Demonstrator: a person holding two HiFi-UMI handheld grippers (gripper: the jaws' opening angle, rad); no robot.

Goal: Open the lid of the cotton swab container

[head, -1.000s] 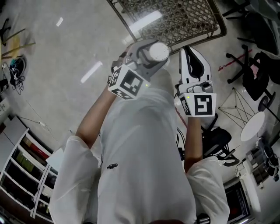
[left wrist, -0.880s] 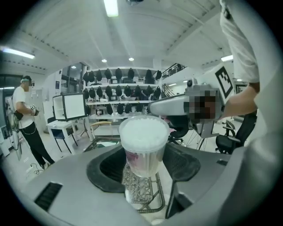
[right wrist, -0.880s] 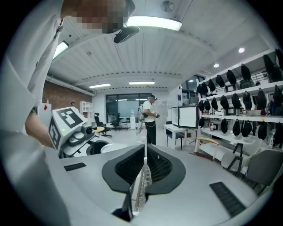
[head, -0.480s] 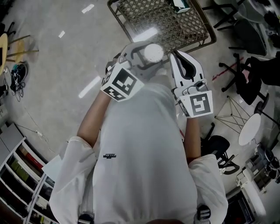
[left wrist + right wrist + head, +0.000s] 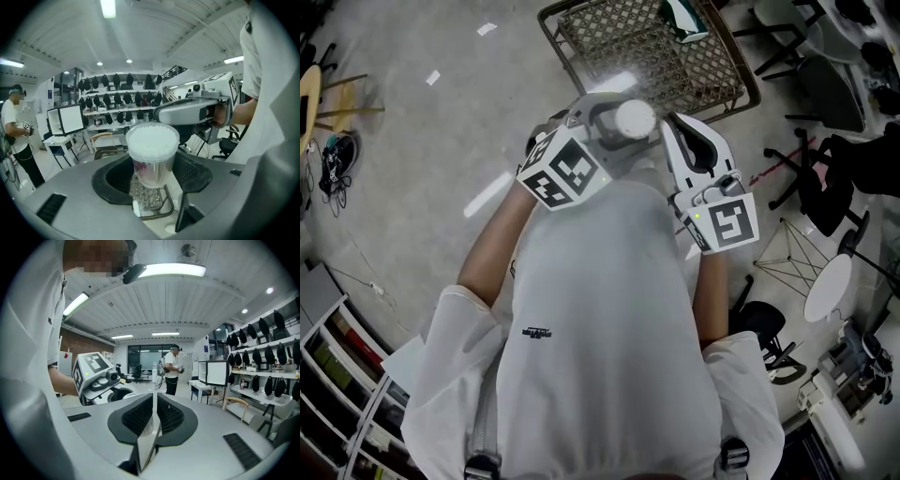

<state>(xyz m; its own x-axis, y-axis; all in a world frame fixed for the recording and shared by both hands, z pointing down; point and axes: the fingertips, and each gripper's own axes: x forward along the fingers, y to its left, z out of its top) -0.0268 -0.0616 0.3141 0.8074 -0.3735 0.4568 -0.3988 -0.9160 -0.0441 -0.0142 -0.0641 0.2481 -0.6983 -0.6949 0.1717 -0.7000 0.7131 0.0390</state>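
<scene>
The cotton swab container [image 5: 635,119] is a clear round tub with a white lid, packed with swabs. It is held up in the air in front of the person's chest. My left gripper [image 5: 623,120] is shut on its sides, jaws wide apart around it; in the left gripper view the container [image 5: 152,154] stands upright between the dark pads [image 5: 110,180], lid on. My right gripper [image 5: 678,131] hangs just right of the container, shut with nothing in it. In the right gripper view its pads [image 5: 140,416] meet edge to edge, and the left gripper's marker cube [image 5: 93,367] shows beyond.
A wire mesh basket [image 5: 656,47] stands on the floor below the grippers. Office chairs [image 5: 839,159] and a small round white table [image 5: 830,286] are to the right, shelves [image 5: 337,375] at the lower left. Other people [image 5: 171,366] stand among desks and monitors [image 5: 70,119].
Both grippers have risen a little, the container going up with the left one. The right gripper has drawn closer to the container's right side. Both jaws look unchanged.
</scene>
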